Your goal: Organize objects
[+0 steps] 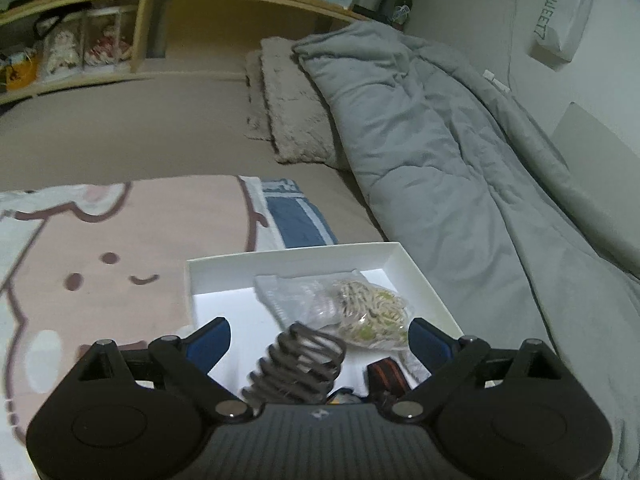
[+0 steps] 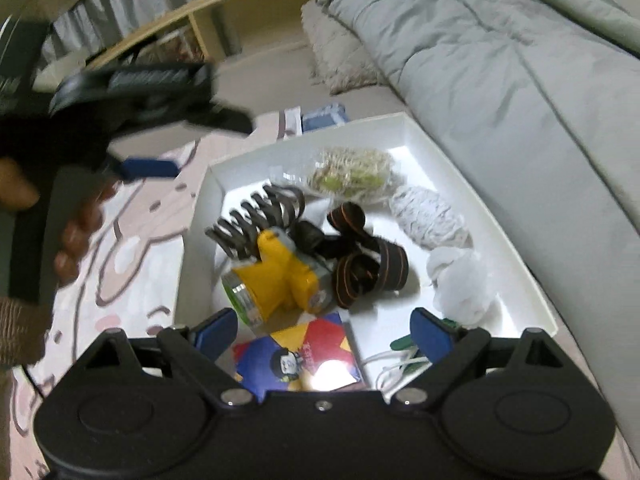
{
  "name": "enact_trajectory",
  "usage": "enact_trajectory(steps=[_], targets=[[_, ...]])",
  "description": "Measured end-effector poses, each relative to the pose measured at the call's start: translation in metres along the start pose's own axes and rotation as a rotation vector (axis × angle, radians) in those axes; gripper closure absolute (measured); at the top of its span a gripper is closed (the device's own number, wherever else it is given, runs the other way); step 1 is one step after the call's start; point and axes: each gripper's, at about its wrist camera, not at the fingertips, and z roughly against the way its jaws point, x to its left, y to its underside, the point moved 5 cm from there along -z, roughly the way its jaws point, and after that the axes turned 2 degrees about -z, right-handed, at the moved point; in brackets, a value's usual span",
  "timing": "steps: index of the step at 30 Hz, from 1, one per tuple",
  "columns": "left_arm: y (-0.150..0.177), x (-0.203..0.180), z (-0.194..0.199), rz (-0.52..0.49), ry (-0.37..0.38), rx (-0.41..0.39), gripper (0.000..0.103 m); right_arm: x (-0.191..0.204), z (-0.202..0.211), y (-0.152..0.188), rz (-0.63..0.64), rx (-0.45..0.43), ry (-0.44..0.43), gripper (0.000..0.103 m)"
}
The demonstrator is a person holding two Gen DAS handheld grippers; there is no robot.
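We see a white tray lying on the bed, its low walls holding a jumble of small things. Going from left to right inside it: a dark coiled hair claw near the left wall, a yellow headlamp with its black-and-orange strap bunched beside it, a clear bag of pale twine toward the far wall, a grey-white knitted bundle, and a crumpled white plastic bag near the right wall. At the near edge lie a colourful card packet and a white cable.

Around the tray, a pink cartoon blanket spreads to the left, a fuzzy beige pillow lies farther back, and a grey duvet is heaped along the right, close to the tray's right wall. A wooden shelf runs along the back.

Our left gripper hangs over the tray's near left part with its blue pads spread wide and holding nothing; the hair claw and twine bag sit between and just beyond them. In the right wrist view it appears blurred, above the tray's left corner. Our right gripper is likewise spread and empty, hovering over the near edge, with the card packet directly between its fingers and the headlamp just ahead.
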Motion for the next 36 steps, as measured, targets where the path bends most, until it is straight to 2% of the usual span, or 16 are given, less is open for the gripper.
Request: enact_trajectory(steps=[11,20,36], targets=[[0.017,0.008,0.077,-0.044,-0.050,-0.022,0.007,0.008,0.050,-0.014,-0.011,-0.104,0.041,0.009],[0.045,0.013,0.135,-0.087,-0.102,-0.046,0.000,0.014,0.089,-0.012,0.006,-0.157,0.076,0.006],[0.098,0.011,0.190,-0.119,-0.148,-0.042,0.000,0.027,0.130,0.017,0.075,-0.181,0.124,0.001]])
